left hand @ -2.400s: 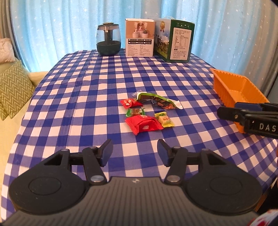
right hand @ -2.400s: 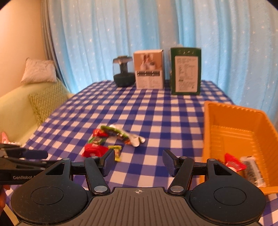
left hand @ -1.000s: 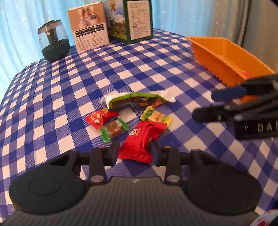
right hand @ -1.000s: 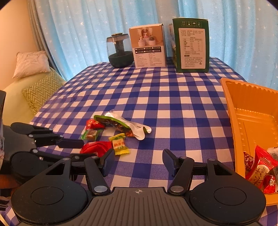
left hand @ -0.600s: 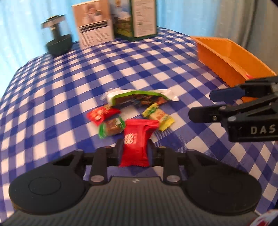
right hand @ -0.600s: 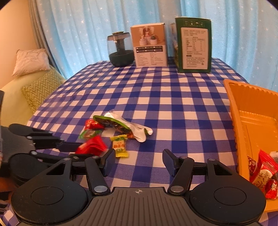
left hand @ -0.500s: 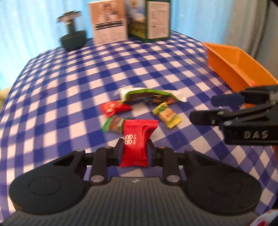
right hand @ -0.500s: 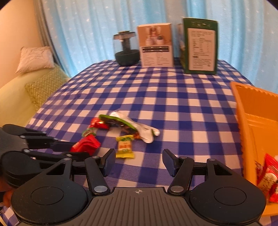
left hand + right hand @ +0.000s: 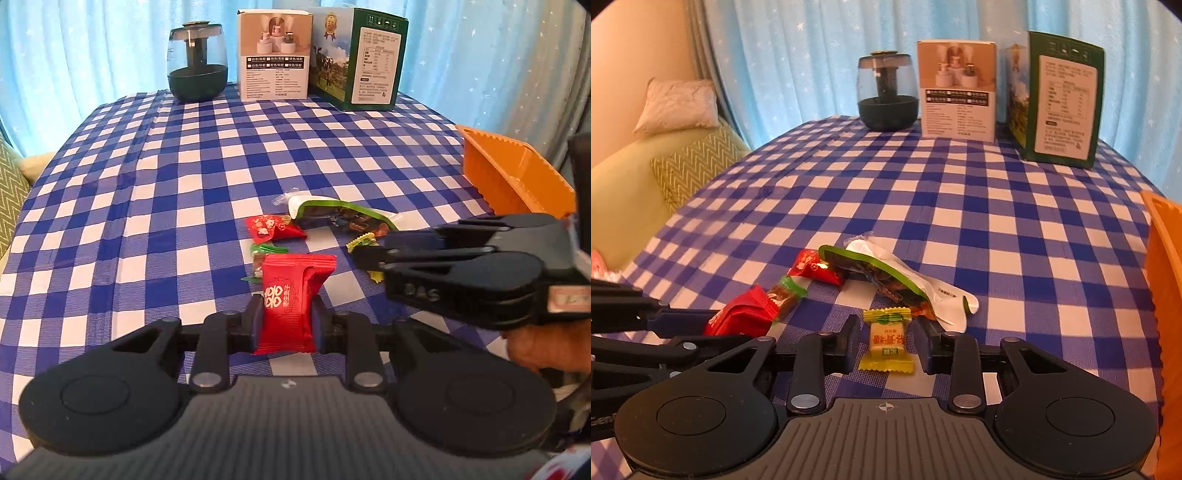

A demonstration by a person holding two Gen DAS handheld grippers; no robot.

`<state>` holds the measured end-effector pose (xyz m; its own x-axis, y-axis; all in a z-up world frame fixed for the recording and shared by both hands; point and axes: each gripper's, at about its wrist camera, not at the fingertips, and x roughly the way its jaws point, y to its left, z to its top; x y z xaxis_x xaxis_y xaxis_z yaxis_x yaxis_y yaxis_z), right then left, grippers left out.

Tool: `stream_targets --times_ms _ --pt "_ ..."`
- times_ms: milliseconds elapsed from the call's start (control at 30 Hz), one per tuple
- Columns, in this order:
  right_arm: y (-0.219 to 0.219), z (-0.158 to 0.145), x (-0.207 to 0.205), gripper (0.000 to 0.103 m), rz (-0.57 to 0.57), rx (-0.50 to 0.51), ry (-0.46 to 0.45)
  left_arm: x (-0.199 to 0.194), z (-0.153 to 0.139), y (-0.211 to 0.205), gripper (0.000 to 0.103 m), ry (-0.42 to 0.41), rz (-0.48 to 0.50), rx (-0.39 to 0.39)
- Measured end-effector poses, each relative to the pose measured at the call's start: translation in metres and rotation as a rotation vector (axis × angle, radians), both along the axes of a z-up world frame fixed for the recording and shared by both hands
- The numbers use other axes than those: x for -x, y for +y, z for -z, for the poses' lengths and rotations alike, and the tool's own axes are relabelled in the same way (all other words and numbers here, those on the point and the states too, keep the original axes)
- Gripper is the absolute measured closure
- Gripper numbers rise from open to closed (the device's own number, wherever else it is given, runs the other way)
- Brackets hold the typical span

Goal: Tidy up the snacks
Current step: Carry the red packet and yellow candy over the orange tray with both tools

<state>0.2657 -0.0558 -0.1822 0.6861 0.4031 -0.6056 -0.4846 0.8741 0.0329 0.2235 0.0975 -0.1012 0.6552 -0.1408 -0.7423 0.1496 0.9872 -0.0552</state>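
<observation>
My left gripper point(image 9: 286, 325) is shut on a red snack packet point(image 9: 291, 295) and holds it above the checked tablecloth; the packet also shows in the right wrist view point(image 9: 742, 314). My right gripper point(image 9: 888, 341) has its jaws on either side of a yellow candy point(image 9: 888, 341) that lies on the cloth, with small gaps left. A long green-and-white packet point(image 9: 886, 277), a small red candy point(image 9: 812, 267) and a green-wrapped candy point(image 9: 785, 295) lie just beyond. The orange tray point(image 9: 513, 177) stands at the right.
At the table's far edge stand a dark glass jar point(image 9: 197, 62), a white box point(image 9: 273, 55) and a green box point(image 9: 364, 61). A sofa with cushions point(image 9: 687, 162) is off the left edge. Blue curtains hang behind.
My left gripper closed on the red packet and lifted it off the cloth. My right gripper moved left and down to the yellow candy and narrowed its jaws around it.
</observation>
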Motion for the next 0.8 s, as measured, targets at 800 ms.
stream_targets --times_ms 800 --pt "-0.093 -0.054 0.071 0.082 0.172 -0.047 -0.066 0.043 -0.043 -0.069 0.08 -0.066 0.023 0.082"
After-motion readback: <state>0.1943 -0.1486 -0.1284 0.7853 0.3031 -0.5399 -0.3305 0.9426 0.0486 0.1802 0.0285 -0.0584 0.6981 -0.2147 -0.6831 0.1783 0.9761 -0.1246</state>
